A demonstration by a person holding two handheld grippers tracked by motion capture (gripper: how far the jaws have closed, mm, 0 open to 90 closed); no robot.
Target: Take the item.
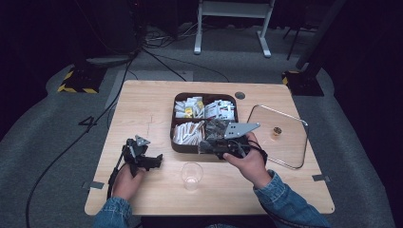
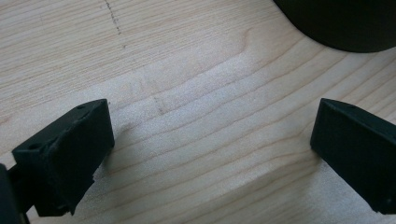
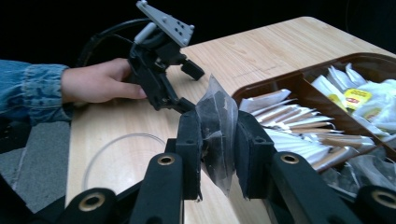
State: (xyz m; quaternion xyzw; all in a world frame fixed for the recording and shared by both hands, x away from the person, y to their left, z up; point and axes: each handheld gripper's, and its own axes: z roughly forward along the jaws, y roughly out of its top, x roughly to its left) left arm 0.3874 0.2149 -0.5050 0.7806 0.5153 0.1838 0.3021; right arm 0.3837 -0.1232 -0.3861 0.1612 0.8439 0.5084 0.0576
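My right gripper [image 3: 218, 140] is shut on a clear sachet [image 3: 217, 112] with dark contents, pinched upright between its pads. In the high view the right gripper [image 1: 205, 145] hangs over the front edge of the brown divided tray [image 1: 173, 142], just behind a clear plastic cup [image 1: 191, 175]. The cup's rim [image 3: 107, 154] lies below and left of the jaws. My left gripper [image 1: 153, 161] rests low over the table's left front, open, with bare wood between its jaws [image 2: 210, 149]. From the right gripper view the left gripper [image 3: 189, 88] is in a hand beyond the sachet.
The tray [image 3: 280, 84] holds several white packets, paper sticks and clear sachets in its compartments. Its dark corner [image 2: 345, 23] is just ahead of the left jaws. A glass lid [image 1: 280, 135] with a knob lies flat right of the tray.
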